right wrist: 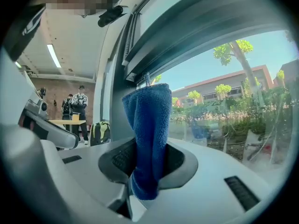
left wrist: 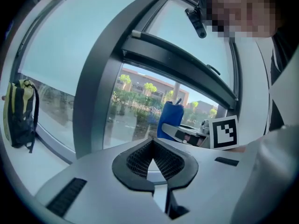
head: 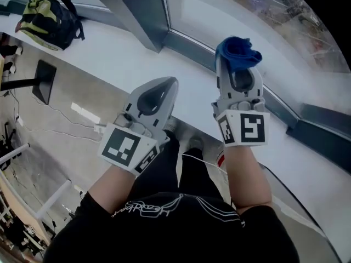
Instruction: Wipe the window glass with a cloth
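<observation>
Across the upper right of the head view, the window glass (head: 258, 15), with a dark frame post (head: 137, 10) at its left edge. Just below, running from upper left to lower right, a broad white sill (head: 109, 53). At bottom centre, a person (head: 175, 223) in a black shirt, both forearms reaching up into the frame. In the upper left corner, resting on the sill, a black and yellow-green backpack (head: 46, 21). Left of centre, the grey left gripper (head: 166, 84), pointing toward the sill, jaws closed tip to tip with nothing between them. Right of centre, the right gripper (head: 239, 73), close to the lower edge of the glass, jaws clamped on a blue cloth (head: 238, 51). At the centre of the right gripper view, that cloth (right wrist: 147, 139) standing upright out of the jaws, folded, its top end well above them, with glass, trees and buildings behind at the right. Contact between cloth and glass not possible to tell.
</observation>
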Demonstrator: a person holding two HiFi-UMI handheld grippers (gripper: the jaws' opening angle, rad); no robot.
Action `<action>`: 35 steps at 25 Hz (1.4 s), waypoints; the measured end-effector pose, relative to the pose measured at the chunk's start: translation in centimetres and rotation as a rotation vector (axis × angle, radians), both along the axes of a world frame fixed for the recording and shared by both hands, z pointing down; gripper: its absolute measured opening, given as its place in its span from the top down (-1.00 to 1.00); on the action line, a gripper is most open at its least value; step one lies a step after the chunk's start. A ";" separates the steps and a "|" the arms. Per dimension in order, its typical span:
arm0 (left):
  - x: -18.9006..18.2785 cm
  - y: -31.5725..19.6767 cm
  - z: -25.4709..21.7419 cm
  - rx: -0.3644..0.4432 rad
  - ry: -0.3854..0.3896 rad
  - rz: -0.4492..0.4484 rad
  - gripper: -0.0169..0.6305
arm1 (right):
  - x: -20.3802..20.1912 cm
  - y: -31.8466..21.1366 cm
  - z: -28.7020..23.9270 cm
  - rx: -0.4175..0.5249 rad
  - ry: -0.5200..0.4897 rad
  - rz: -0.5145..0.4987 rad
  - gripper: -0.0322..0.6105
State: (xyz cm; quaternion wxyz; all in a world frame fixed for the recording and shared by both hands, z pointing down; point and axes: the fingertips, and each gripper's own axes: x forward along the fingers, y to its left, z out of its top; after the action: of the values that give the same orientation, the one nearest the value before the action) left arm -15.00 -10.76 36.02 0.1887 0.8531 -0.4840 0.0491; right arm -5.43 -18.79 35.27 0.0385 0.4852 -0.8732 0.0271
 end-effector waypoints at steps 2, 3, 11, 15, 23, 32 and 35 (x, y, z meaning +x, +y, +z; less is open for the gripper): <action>-2.2 0.1 0.2 -0.008 -0.003 -0.029 0.94 | -2.8 -0.8 0.4 -0.002 -0.005 -0.027 0.61; -3.2 0.2 0.3 -0.011 -0.004 -0.040 0.94 | -3.9 -1.3 0.5 -0.002 -0.006 -0.036 0.61; -10.2 -1.0 1.2 -0.044 0.005 -0.059 0.94 | -14.2 -7.6 1.8 -0.006 0.011 -0.048 0.61; -11.8 -1.6 2.4 -0.071 0.043 -0.078 0.94 | -15.9 -10.6 2.3 -0.027 -0.036 -0.008 0.61; -13.7 -2.6 3.6 -0.090 0.041 -0.086 0.94 | -16.2 -12.9 2.6 -0.012 -0.058 0.055 0.61; -12.1 -3.6 4.0 -0.099 0.046 -0.052 0.94 | -15.1 -13.6 2.1 0.012 -0.053 0.088 0.61; -10.6 -3.6 4.0 -0.101 0.047 -0.025 0.94 | -14.3 -13.3 2.2 0.018 -0.041 0.097 0.61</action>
State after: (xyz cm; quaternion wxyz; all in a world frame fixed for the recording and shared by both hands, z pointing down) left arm -25.57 -14.38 39.98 0.2434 0.8373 -0.4869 0.0509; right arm -19.77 -32.05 37.45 0.0147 0.5264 -0.8495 0.0309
